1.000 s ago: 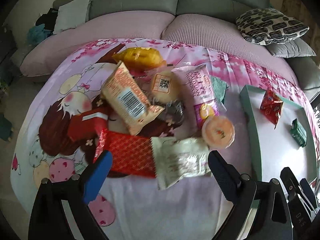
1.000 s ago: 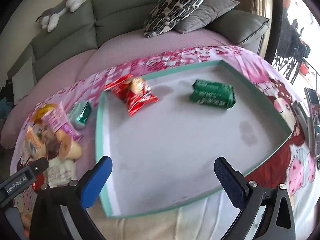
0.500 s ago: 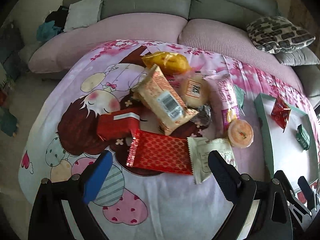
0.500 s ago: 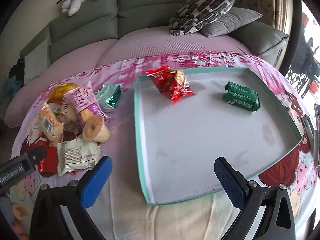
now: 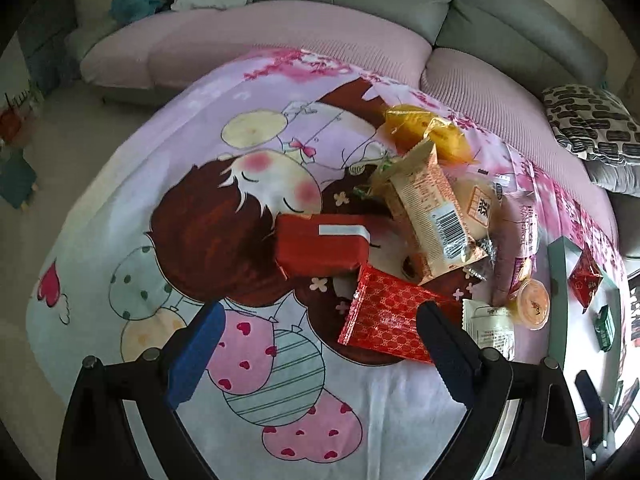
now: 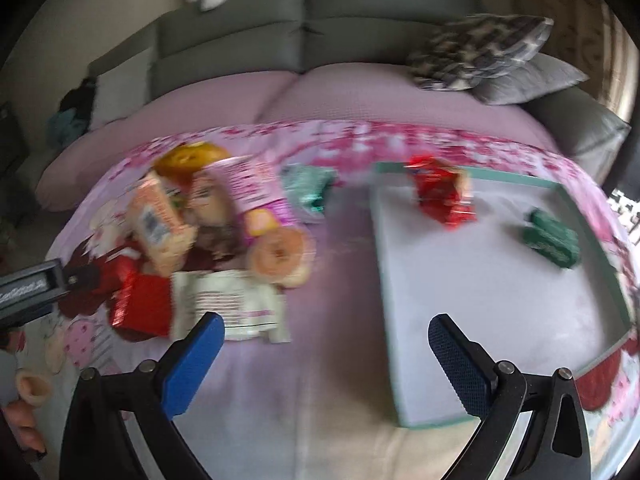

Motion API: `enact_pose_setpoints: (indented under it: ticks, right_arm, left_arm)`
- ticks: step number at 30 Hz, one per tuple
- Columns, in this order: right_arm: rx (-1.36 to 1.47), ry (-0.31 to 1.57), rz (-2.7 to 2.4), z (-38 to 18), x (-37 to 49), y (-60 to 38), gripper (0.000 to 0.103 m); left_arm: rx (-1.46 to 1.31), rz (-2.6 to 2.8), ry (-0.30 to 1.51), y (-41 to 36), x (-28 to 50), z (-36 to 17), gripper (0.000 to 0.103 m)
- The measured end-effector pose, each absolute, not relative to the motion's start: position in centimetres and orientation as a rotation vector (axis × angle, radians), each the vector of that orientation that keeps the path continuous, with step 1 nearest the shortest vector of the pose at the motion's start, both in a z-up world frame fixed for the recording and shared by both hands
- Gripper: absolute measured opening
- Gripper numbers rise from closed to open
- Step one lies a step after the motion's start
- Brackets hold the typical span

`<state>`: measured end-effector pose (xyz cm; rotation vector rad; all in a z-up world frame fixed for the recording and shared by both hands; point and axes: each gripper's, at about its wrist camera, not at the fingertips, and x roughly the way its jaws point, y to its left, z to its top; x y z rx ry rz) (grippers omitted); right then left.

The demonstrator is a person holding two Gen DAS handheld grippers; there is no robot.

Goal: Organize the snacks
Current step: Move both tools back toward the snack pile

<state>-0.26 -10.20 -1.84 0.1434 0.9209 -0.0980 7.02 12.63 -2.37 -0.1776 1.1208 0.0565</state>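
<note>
- A cartoon-print cloth (image 5: 248,184) covers the bench and fills the middle of the left wrist frame.
- A heap of snack packets lies on it at centre right: a red box (image 5: 320,248), a red patterned pouch (image 5: 388,320), a yellow bag (image 5: 428,132).
- A teal-rimmed tray (image 6: 480,292) rests on the cloth at right of the right wrist frame.

Soft daylight (right view motion-blurred)
</note>
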Motion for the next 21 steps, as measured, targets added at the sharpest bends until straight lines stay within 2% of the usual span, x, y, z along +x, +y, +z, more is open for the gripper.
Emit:
enact_pose_setpoints:
  ticks: [21]
  right_arm:
    - [0.168,1.038,0.012,-6.4,4.4,-7.2,0.103]
  left_arm:
    - [-0.106,0.023,1.269,10.9,9.1,-6.6,0.096]
